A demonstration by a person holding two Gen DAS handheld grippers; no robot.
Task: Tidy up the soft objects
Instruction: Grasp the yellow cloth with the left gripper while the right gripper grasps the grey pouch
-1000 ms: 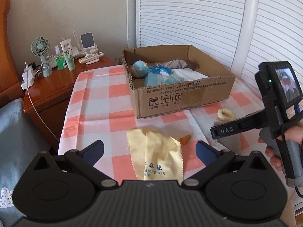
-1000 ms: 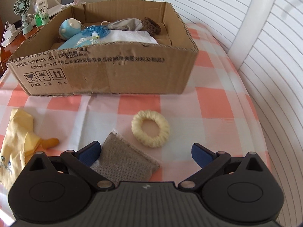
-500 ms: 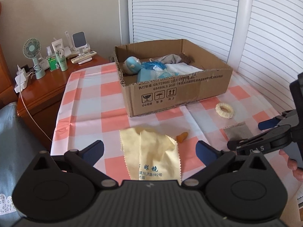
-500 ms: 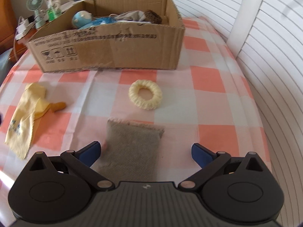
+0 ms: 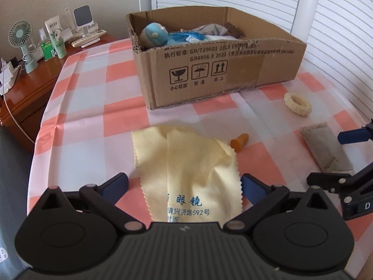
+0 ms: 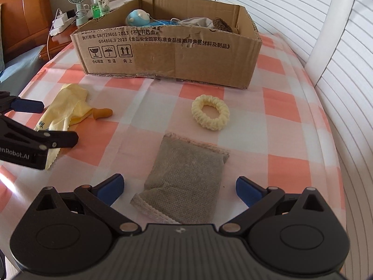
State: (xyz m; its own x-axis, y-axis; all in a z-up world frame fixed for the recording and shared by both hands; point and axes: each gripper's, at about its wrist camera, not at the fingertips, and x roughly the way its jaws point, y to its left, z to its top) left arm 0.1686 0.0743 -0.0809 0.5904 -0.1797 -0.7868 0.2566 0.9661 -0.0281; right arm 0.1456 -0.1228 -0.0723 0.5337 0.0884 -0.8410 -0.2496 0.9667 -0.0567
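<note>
A yellow lens cloth point(image 5: 191, 168) lies on the checked tablecloth, its near edge between the open jaws of my left gripper point(image 5: 184, 184). A grey fabric pouch point(image 6: 186, 182) lies between the open jaws of my right gripper point(image 6: 179, 186). A cream scrunchie point(image 6: 211, 115) and a small orange piece point(image 6: 102, 113) lie further out. An open cardboard box point(image 6: 167, 58) behind them holds a blue plush toy point(image 6: 137, 17) and other soft items. The pouch point(image 5: 326, 149), scrunchie point(image 5: 297, 103) and box point(image 5: 219, 70) also show in the left wrist view.
A wooden bedside cabinet point(image 5: 30, 74) at the left carries a small fan point(image 5: 22, 42), bottles and a phone stand. White louvred doors point(image 5: 338, 23) stand behind and right. The table edge curves away at the right point(image 6: 331, 163).
Both grippers have moved lower and nearer the table. The left one has closed in over the yellow cloth; the right one has drawn back so the grey pouch lies between its jaws.
</note>
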